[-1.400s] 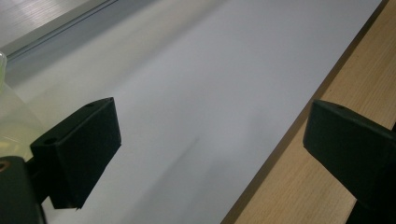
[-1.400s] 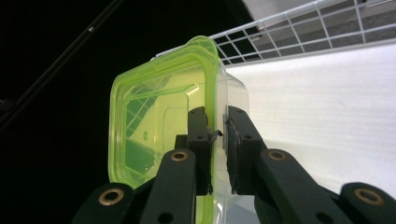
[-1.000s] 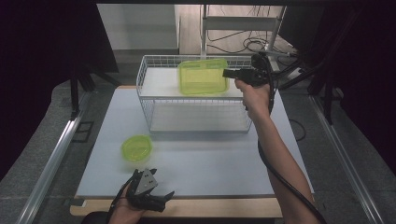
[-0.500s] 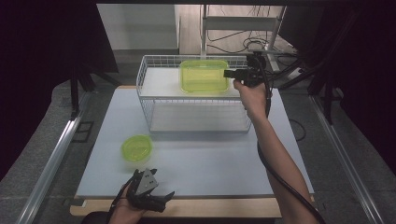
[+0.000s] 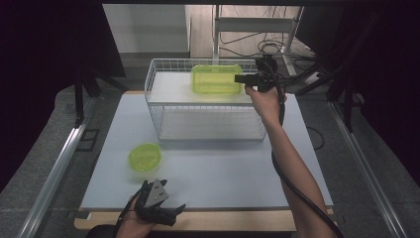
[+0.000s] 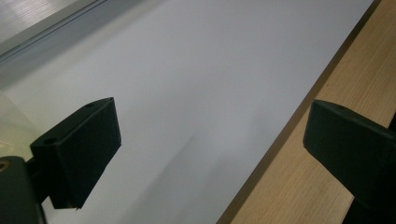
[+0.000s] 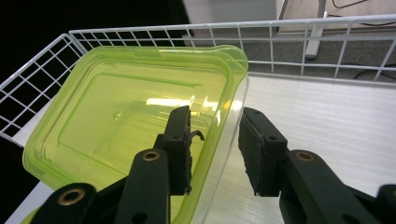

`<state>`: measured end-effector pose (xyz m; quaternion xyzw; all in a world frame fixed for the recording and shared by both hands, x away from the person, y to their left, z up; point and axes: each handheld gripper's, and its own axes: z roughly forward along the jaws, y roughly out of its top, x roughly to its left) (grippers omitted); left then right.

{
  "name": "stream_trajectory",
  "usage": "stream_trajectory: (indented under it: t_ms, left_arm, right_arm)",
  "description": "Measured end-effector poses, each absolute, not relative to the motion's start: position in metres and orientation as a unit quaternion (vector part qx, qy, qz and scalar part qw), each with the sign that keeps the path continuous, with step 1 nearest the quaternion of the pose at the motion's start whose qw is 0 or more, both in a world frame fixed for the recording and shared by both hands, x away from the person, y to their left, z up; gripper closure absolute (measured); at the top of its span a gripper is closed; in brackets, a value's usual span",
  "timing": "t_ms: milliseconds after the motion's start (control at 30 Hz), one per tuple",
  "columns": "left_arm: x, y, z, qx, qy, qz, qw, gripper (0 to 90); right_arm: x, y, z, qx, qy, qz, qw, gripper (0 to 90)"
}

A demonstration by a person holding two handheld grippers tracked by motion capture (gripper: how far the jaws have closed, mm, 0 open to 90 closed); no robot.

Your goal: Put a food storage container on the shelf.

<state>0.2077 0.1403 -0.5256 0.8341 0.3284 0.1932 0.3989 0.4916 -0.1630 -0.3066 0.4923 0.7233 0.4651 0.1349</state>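
Green plastic container (image 5: pixel 216 79): set on wire rack (image 5: pixel 163 106) top shelf, long axis left-right in high view, open side up.
Right gripper (image 7: pixel 212 140): jaws just opened, straddling container's near wall, pads parted from it.
Left gripper (image 5: pixel 157 201): jaws spread wide, nothing held, parked at table (image 5: pixel 223 168) front edge.

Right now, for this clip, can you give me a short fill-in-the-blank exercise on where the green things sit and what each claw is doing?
1. The rectangular green container sits on the top shelf of the white wire ____.
2. The right claw has just been opening, with the container's ____ between its jaws.
3. The left claw is open near the table's front edge, holding ____.
4. The round green bowl sits on the ____ mat.

Missing words: rack; wall; nothing; white
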Motion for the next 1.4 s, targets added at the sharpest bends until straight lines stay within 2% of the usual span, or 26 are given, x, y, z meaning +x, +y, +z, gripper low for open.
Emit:
stream_trajectory:
  t_ms: [133,367,533,633,833,1400]
  left_arm:
    - [0.208,0.14,-0.526,0.837,0.327,0.194,0.395,4.0]
    - [0.208,0.14,-0.526,0.837,0.326,0.193,0.395,4.0]
    - [0.208,0.141,-0.525,0.831,0.33,0.188,0.407,4.4]
    - [0.208,0.142,-0.525,0.825,0.336,0.186,0.414,4.9]
    - [0.208,0.142,-0.525,0.82,0.348,0.183,0.417,4.7]
    - [0.208,0.139,-0.524,0.828,0.342,0.189,0.403,6.5]
  right_arm:
    - [0.492,-0.158,-0.307,0.475,0.743,0.434,0.185,59.1]
    - [0.49,-0.155,-0.306,0.465,0.747,0.438,0.187,54.9]
    - [0.482,-0.155,-0.302,0.445,0.75,0.449,0.194,45.3]
    - [0.475,-0.156,-0.3,0.432,0.753,0.457,0.192,36.4]
    - [0.458,-0.159,-0.302,0.405,0.763,0.463,0.196,26.2]
    - [0.421,-0.167,-0.317,0.36,0.784,0.472,0.18,19.1]
